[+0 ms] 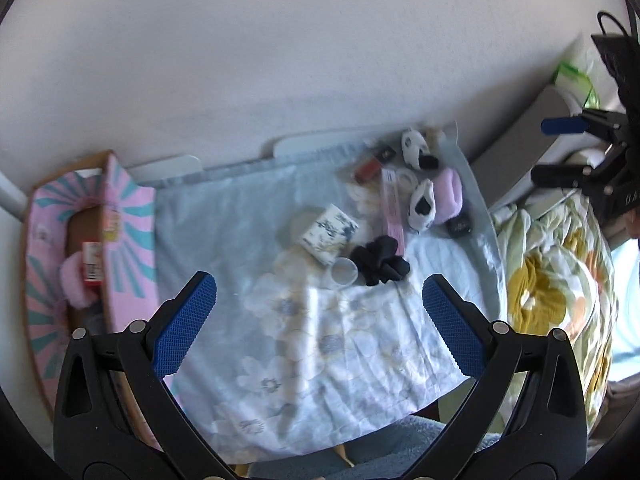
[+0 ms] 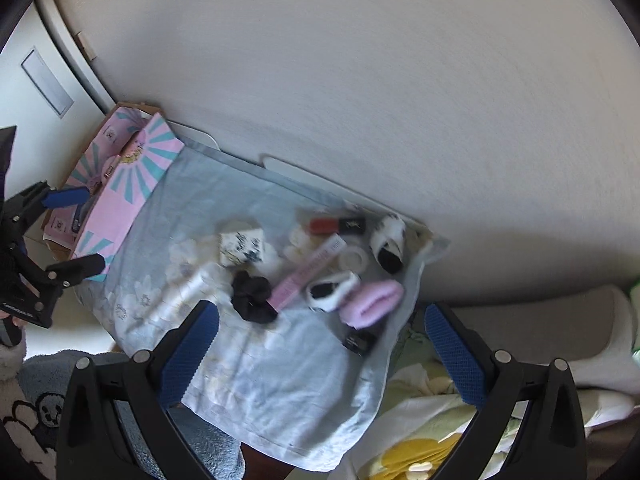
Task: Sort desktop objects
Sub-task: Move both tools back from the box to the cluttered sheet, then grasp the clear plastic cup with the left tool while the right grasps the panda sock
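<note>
Right now both grippers hang above the cloth (image 1: 248, 216), jaws wide apart and holding nothing: the left gripper (image 1: 320, 320) and the right gripper (image 2: 320, 344). The clutter sits bunched at the cloth's far right: a black scrunchie (image 1: 380, 260), a printed box (image 1: 330, 236), a pink tube (image 1: 392, 208), socks (image 1: 422, 204), a lipstick (image 2: 338, 225). A pink carton (image 1: 128, 236) lies open at the left, some pink fluff already inside. Packed so tight, one grab could drag a neighbour along, and the clear cup (image 1: 344, 273) might roll off. The lettering is too blurred to read.
</note>
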Available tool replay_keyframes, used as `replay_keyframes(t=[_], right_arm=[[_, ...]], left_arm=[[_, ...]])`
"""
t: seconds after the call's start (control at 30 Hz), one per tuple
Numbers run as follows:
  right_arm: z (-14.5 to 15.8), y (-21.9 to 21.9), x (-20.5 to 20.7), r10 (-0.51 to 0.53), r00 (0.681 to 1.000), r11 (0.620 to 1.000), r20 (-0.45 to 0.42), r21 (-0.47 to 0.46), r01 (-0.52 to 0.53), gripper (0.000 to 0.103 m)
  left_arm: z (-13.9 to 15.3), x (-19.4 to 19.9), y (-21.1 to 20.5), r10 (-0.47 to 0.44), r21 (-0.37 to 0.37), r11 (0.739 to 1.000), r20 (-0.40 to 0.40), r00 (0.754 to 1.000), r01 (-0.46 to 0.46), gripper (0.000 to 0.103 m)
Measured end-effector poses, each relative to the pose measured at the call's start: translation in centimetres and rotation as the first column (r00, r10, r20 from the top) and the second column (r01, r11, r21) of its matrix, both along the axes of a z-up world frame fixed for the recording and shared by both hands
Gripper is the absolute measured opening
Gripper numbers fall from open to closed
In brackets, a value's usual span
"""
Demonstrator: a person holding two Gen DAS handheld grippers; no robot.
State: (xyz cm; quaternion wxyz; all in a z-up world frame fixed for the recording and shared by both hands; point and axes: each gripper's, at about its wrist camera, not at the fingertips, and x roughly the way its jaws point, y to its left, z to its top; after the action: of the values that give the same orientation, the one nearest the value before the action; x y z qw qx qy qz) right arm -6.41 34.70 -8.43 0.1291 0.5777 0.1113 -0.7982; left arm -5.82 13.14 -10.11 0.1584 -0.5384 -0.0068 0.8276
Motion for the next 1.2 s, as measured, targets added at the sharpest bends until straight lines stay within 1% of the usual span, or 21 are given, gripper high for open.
replay_keyframes(t=[0.03,0.1,0.2,0.37,0.43,0.47,0.6,0.7,0.93,1.0,1.1,1.17,1.2], right_arm=[[-0.4,0.6,0.0,-0.005,1.0,1.0,-0.001,0.004,0.005,0.102],[-1.2,2.1,-0.2,-0.017,1.0,1.0,0.009,-0.005,0.017,0.096],[-2.6,3.6,-1.1,-0.034,0.999,0.999,0.027,-0.022,0.034,0.096],[-5.3,4.3,-2.8,-0.011,0.999,1.0,0.046,-0.023,0.012,0.092],[-6.6,4.2,-3.6,0.006,0.998,1.0,0.058,-0.024,-0.005,0.086],[-7.4,4.2,-4.2,0.016,0.998,1.0,0.065,-0.025,-0.015,0.08],[-10.2,4.3,-6.1,0.028,0.995,1.0,0.096,-0.011,-0.027,0.071],[-11.8,4.3,-7.3,0.027,0.993,0.999,0.117,-0.021,-0.025,0.07],[-14.5,4.2,-9.6,0.018,0.99,1.0,0.138,-0.009,-0.017,0.068],[-15.2,4.2,-10.0,0.018,0.99,1.0,0.142,0.01,-0.019,0.06],[-16.2,4.2,-10.5,0.006,0.989,0.999,0.148,0.034,-0.011,0.058],[-16.7,4.1,-10.7,0.016,0.989,0.999,0.149,0.042,-0.022,0.054],[-16.8,4.1,-10.8,0.018,0.989,0.998,0.147,0.05,-0.026,0.054]], left_arm=[[-0.9,-0.1,0.6,-0.005,-0.006,1.0,0.012,1.0,0.005,0.102],[-2.1,0.0,1.3,-0.009,-0.008,1.0,0.028,1.0,0.009,0.101],[-4.1,0.1,2.3,-0.005,-0.008,1.0,0.057,0.998,0.006,0.099],[-7.4,-0.2,3.5,0.02,-0.049,0.999,0.063,0.998,-0.017,0.093],[-8.6,-0.5,3.8,0.042,-0.045,0.998,0.069,0.997,-0.039,0.09],[-9.1,-0.7,4.0,0.051,-0.044,0.998,0.072,0.996,-0.048,0.089],[-10.9,-1.1,4.5,0.074,-0.051,0.996,0.067,0.995,-0.07,0.087],[-11.7,-1.4,4.6,0.089,-0.066,0.994,0.062,0.994,-0.085,0.085],[-13.5,-1.8,4.1,0.126,-0.064,0.991,0.077,0.989,-0.122,0.082],[-13.8,-1.8,4.0,0.131,-0.064,0.99,0.076,0.988,-0.126,0.082],[-14.1,-2.0,3.9,0.142,-0.063,0.988,0.068,0.988,-0.138,0.081],[-14.1,-2.2,3.7,0.153,-0.061,0.987,0.059,0.987,-0.149,0.075],[-14.2,-2.3,3.6,0.155,-0.058,0.987,0.062,0.986,-0.152,0.071]])
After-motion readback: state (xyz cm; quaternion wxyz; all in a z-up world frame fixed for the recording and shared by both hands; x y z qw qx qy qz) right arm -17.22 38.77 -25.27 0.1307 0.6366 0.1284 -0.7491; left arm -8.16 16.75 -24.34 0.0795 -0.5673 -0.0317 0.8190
